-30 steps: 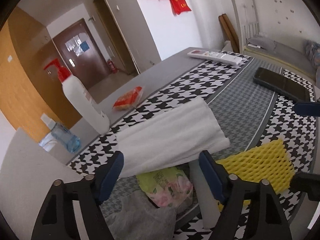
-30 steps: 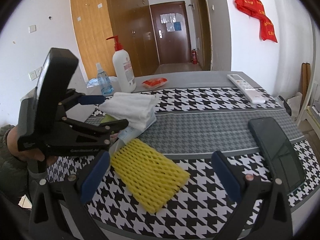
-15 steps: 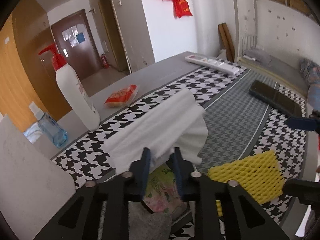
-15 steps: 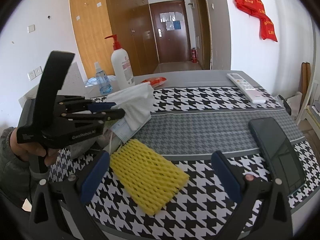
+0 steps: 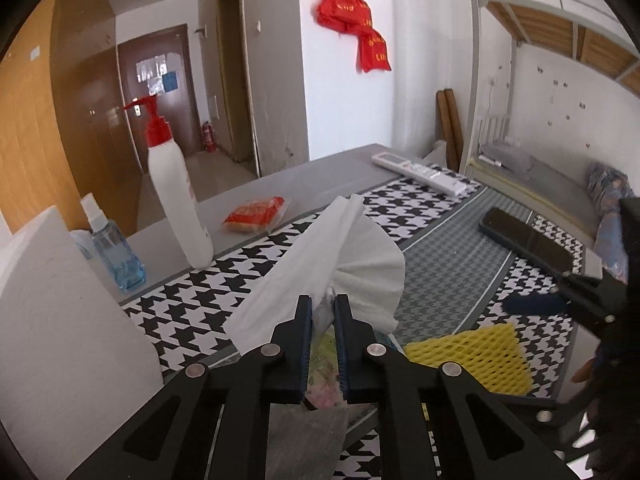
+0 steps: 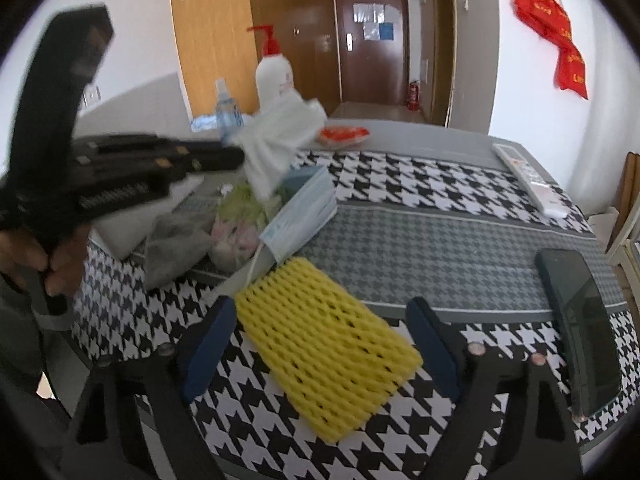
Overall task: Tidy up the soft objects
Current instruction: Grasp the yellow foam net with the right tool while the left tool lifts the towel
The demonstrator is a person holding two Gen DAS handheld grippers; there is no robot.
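Fingers of the left gripper (image 5: 323, 320) pinch the white cloth (image 5: 344, 264), bunched and lifted just ahead of their tips. Jaws of the right gripper (image 6: 320, 344) have just been narrowing, still apart, with the yellow foam net (image 6: 328, 356) lying on the table between them, untouched.

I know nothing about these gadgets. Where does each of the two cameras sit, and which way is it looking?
Left wrist view: sits on the left hand-held gripper, looking along its fingers, shut on the white cloth, with the table's houndstooth cover behind it.
Right wrist view: sits on the right hand-held gripper, looking over its open jaws, which have just been closing, with the yellow foam net between them; the person's left hand shows.
Shared: cloth, net, pump bottle, phone.
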